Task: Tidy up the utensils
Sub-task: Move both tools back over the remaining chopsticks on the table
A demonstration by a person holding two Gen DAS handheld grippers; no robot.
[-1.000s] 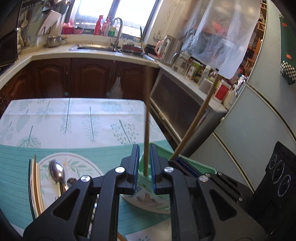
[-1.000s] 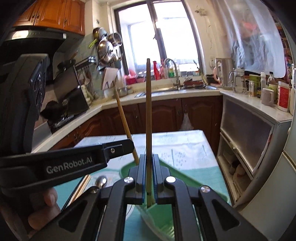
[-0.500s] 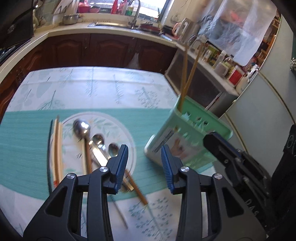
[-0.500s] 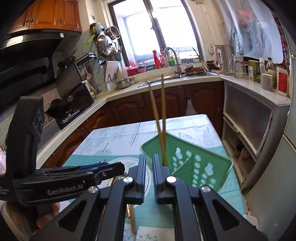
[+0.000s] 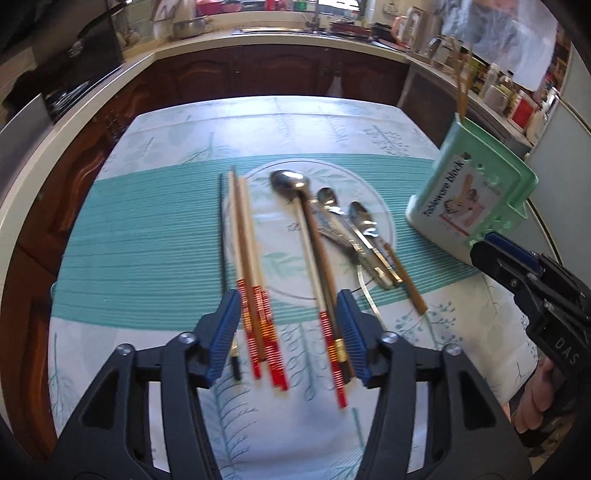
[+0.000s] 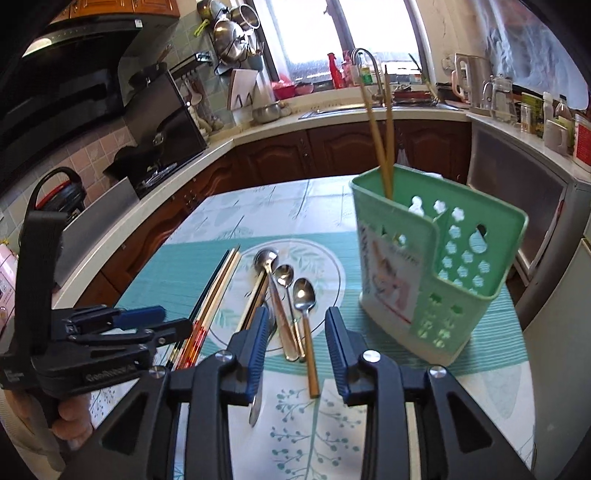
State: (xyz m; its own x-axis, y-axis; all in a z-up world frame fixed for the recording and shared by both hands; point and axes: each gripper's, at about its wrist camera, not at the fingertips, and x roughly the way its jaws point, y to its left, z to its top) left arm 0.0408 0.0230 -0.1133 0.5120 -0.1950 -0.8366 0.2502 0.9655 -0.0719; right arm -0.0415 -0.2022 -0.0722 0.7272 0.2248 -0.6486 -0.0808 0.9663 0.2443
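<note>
Left wrist view: the left tool (image 5: 290,334), jaws opening and empty, hangs over red-banded pale chopsticks (image 5: 248,254) on the leaf-patterned worktop (image 5: 147,229). Right wrist view: the right tool (image 6: 295,347) (also opening, empty) hangs above steel spoons (image 6: 303,295); two wooden chopsticks (image 6: 380,129) stand in the mint-green plastic utensil holder (image 6: 436,280).

Kitchen premises. A large bright window (image 6: 340,33) sits above a steel sink with a curved tap (image 6: 369,70); daylight is strong. A pale L-shaped worktop (image 6: 258,129) runs over dark brown wooden base cabinets (image 6: 343,151). Left wall: pinkish-beige tiles (image 6: 92,151), a black extractor hood (image 6: 74,62), a black hob (image 6: 155,166), steel pots hung on a rack (image 6: 229,33). Orange-brown wall cupboards (image 6: 110,5) sit overhead. Right side: a grey frosted-door cabinet (image 6: 517,199) carrying jars and a kettle (image 6: 469,81). Central counter (image 5: 277,122) is covered with a leaf-printed white cloth.
</note>
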